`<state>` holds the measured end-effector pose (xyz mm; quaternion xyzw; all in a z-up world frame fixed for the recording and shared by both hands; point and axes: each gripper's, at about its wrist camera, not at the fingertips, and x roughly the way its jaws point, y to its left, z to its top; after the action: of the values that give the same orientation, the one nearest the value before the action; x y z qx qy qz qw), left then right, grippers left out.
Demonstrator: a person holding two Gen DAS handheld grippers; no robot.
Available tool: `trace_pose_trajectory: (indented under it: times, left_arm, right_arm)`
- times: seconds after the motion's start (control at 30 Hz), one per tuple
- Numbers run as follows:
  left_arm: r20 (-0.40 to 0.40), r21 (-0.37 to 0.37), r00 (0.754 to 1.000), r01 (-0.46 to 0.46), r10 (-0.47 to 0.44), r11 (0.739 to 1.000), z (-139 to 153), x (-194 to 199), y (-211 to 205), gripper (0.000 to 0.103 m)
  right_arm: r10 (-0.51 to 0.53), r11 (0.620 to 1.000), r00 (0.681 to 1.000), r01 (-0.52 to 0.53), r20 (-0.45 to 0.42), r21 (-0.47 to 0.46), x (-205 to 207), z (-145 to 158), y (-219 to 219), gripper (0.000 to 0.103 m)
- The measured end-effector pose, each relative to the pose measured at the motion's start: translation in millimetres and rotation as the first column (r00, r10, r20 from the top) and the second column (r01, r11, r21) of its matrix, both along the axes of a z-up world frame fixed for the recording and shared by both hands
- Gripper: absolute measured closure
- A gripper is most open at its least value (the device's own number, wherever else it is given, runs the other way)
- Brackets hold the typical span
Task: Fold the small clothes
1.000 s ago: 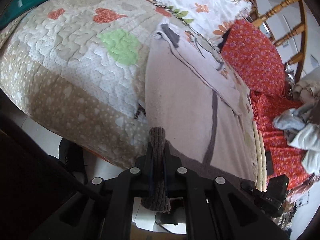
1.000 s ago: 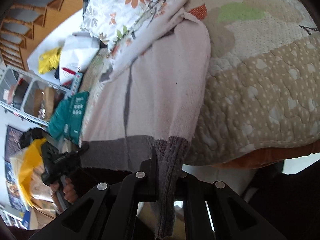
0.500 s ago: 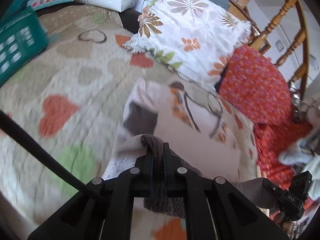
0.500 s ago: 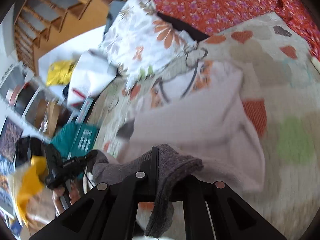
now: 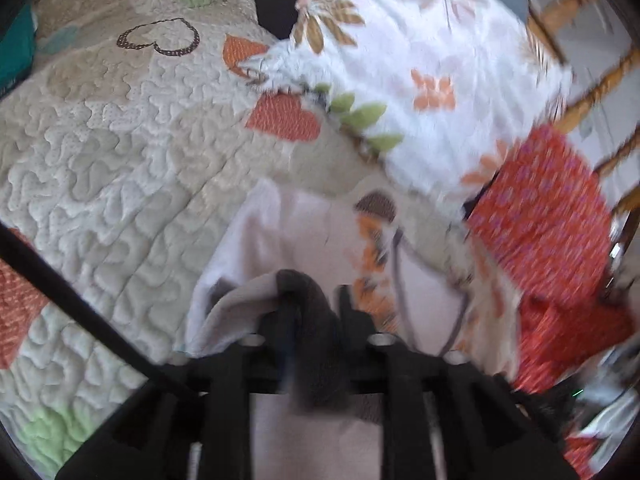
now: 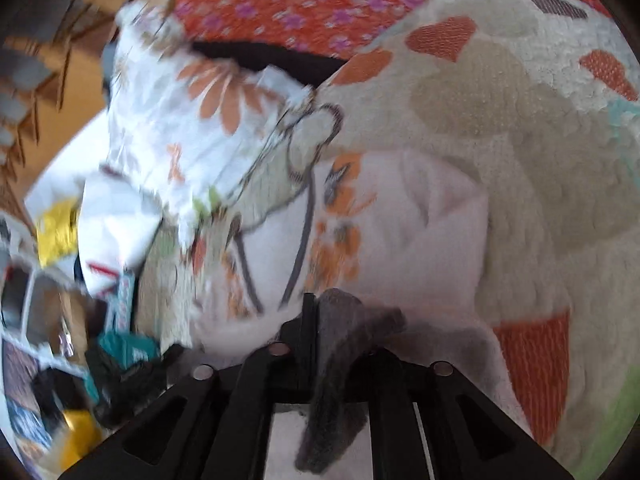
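Note:
A small pale pink sweater (image 5: 304, 236) with orange and grey print lies on the quilted bed; it also shows in the right wrist view (image 6: 400, 240). My left gripper (image 5: 316, 308) is shut on its dark grey ribbed hem (image 5: 316, 344), holding it above the sweater's upper part. My right gripper (image 6: 332, 320) is shut on the other hem corner (image 6: 340, 360), also lifted over the sweater's body. The lower half is doubled over toward the collar. Both views are motion-blurred.
A heart-patterned quilt (image 5: 120, 152) covers the bed. A floral pillow (image 5: 432, 64) and a red floral cushion (image 5: 548, 216) lie just beyond the sweater. Wooden chair rails (image 5: 592, 92) stand behind. Shelves and bags (image 6: 60, 264) are at the left of the right wrist view.
Both grippers have carried the grey hem up from the bed's edge and forward over the sweater toward its collar, folding the lower half over the upper.

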<state>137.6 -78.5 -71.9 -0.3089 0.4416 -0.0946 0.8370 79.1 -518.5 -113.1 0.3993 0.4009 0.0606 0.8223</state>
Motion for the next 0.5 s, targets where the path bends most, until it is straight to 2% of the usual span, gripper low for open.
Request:
trace_pose_trajectory:
  times: [0.03,0.07,0.1,0.2,0.27,0.37,0.5]
  left_arm:
    - [0.013,-0.002,0.999,-0.032,0.032,0.999,4,0,3,0.042]
    - [0.028,0.006,0.997,-0.068,0.068,0.998,8,-2,6,0.038]
    - [0.04,0.02,0.994,-0.098,0.098,0.995,13,-3,8,0.035]
    - [0.026,0.048,0.997,-0.076,0.075,0.996,17,-4,7,0.034]
    - [0.022,0.065,0.998,-0.055,0.054,0.996,17,-6,7,0.034]
    - [0.023,0.153,0.999,-0.033,0.03,0.988,18,-15,7,0.033]
    - [0.019,0.273,1.0,0.017,-0.023,0.962,14,-30,10,0.033]
  right_arm:
    - [-0.025,0.999,1.0,0.025,-0.002,-0.035,3,0,-3,0.064]
    - [-0.051,0.996,0.999,0.051,0.001,-0.07,4,2,-5,0.044]
    - [-0.08,0.991,0.997,0.081,0.012,-0.107,4,5,-7,0.038]
    - [-0.07,0.989,0.997,0.072,0.02,-0.13,3,11,-9,0.038]
    - [-0.059,0.981,0.998,0.062,0.022,-0.181,0,16,-7,0.038]
    - [-0.035,0.962,0.999,0.041,0.025,-0.271,-8,24,-3,0.038]
    - [-0.003,0.932,1.0,0.002,-0.002,-0.362,-28,23,-7,0.038]
